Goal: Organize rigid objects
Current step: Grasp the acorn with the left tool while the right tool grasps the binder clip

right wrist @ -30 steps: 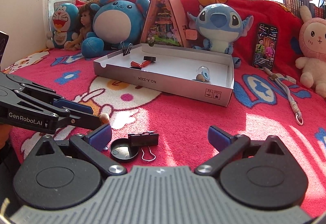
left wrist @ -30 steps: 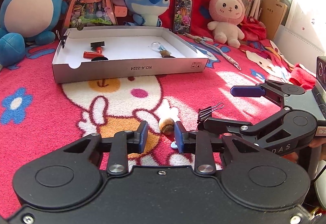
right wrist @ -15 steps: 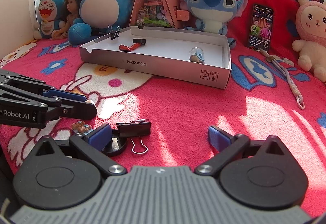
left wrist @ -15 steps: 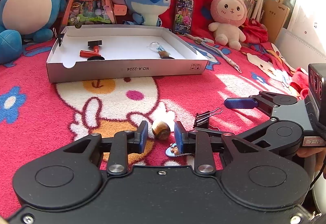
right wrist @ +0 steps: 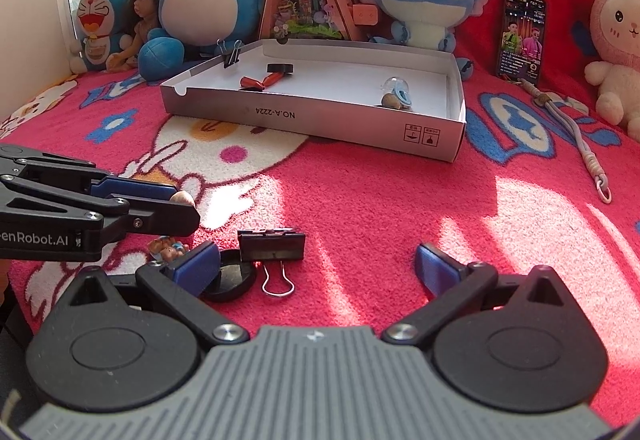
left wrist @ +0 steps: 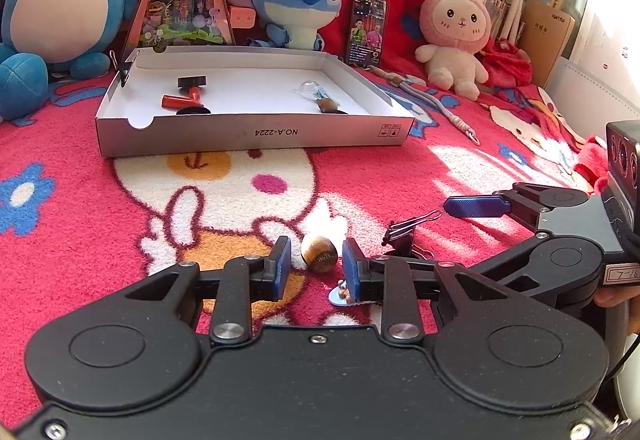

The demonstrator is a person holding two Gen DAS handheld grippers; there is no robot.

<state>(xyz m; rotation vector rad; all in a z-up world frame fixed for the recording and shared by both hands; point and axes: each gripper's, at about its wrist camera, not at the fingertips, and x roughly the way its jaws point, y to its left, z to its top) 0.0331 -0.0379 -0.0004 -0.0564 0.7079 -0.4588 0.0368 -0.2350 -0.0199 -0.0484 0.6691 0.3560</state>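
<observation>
Left tongs [left wrist: 313,265] narrowly parted round small brown wooden knob [left wrist: 319,253] on red blanket [left wrist: 400,176], not gripping. Right tongs [right wrist: 318,268] wide open, empty. Centre, squeeze, lift to white cardboard tray [left wrist: 256,134].

Bright sunlight streaks the blanket [right wrist: 360,200]; edges bulge, windows perhaps overexposed.

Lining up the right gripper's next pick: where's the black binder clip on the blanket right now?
In the right wrist view the black binder clip lies on the red blanket between the open right gripper fingers, nearer the left one, beside a black round lid.
</observation>
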